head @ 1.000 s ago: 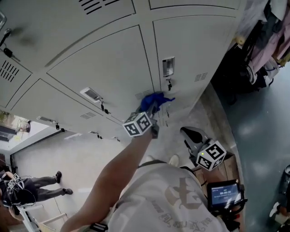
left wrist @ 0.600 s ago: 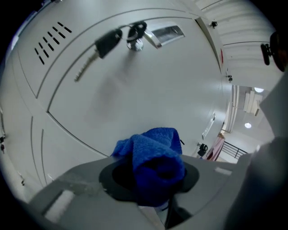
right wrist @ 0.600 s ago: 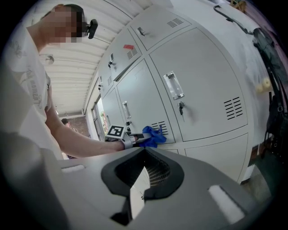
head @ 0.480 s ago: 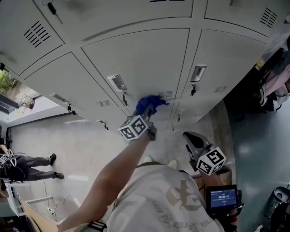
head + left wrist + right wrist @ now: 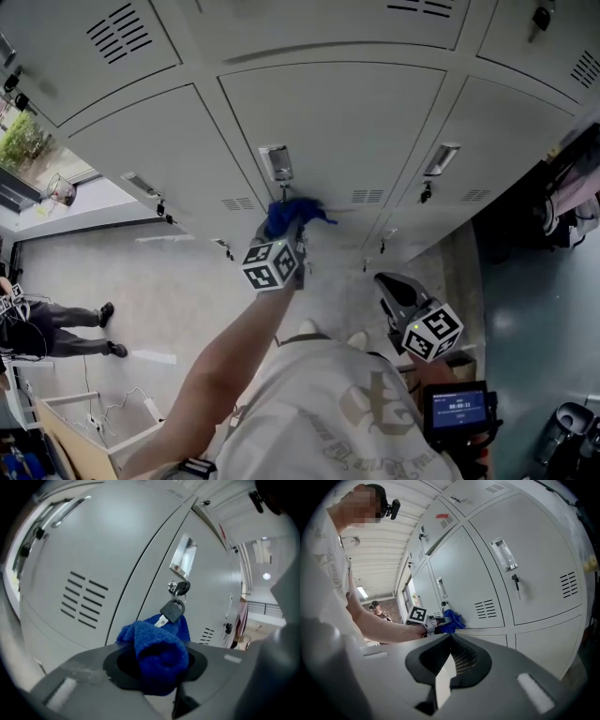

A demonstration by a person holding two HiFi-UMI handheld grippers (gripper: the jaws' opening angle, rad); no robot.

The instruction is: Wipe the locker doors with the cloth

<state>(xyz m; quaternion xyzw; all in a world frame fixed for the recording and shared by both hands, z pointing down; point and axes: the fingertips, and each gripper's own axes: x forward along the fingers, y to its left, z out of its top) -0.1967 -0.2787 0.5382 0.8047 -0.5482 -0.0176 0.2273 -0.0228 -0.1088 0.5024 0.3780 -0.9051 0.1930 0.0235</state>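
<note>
The grey locker doors (image 5: pixel 347 122) fill the upper head view. My left gripper (image 5: pixel 286 232) is shut on the blue cloth (image 5: pixel 289 214) and presses it to the middle door just under its handle recess (image 5: pixel 276 162). In the left gripper view the cloth (image 5: pixel 157 639) bulges out between the jaws of my left gripper (image 5: pixel 160 670), right below a black-headed key (image 5: pixel 172 610) hanging from the lock. My right gripper (image 5: pixel 387 284) hangs lower, away from the doors, shut and holding nothing; its view shows the jaws (image 5: pixel 450 654) closed and the cloth (image 5: pixel 451 619) far off.
Vent louvres (image 5: pixel 84 599) sit left of the cloth. The neighbouring door has its own handle (image 5: pixel 441 159) and key. A person (image 5: pixel 47 323) stands on the floor at the left. A small screen (image 5: pixel 457 410) sits low right, and clothes hang at the right edge (image 5: pixel 574 202).
My left gripper has carried the cloth leftward along the lower part of the middle door, from its right edge to under its handle. The right gripper has stayed low.
</note>
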